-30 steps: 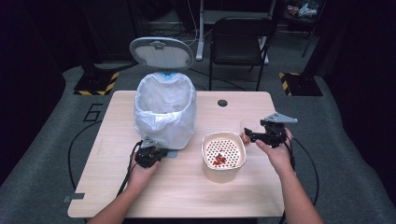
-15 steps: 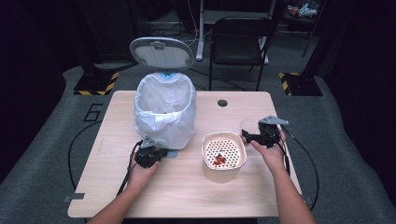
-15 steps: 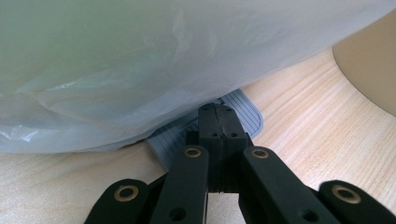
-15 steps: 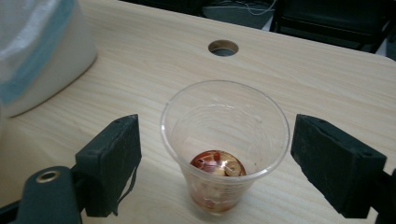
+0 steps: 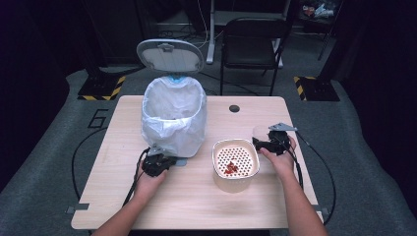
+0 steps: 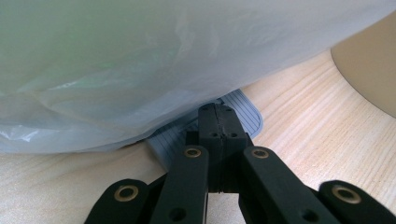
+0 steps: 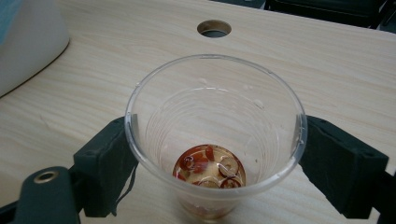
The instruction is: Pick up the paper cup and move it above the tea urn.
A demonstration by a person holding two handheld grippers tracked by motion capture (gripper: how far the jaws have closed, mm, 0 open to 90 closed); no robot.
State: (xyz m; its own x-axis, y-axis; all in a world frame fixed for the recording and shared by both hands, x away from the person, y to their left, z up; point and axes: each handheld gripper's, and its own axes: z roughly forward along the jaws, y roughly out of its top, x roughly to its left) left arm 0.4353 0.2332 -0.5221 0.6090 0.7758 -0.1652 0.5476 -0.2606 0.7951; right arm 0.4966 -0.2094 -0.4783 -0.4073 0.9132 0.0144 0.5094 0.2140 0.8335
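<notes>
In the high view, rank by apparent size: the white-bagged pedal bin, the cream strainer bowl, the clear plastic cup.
Largest to smallest:
1. White-bagged pedal bin, lid up.
2. Cream strainer bowl with the perforated insert.
3. Clear plastic cup, partly hidden by the right gripper.
All sit at similar depth, so the order looks safe.

The table is pale wood with a fine matt grain. The bin liner is thin, translucent white plastic film, crinkled and faintly glossy; the pedal below it is grey ribbed plastic. The cup is clear, smooth, glossy plastic. The perforated strainer bowl looks like matt cream plastic. The gripper jaws are matt black
</notes>
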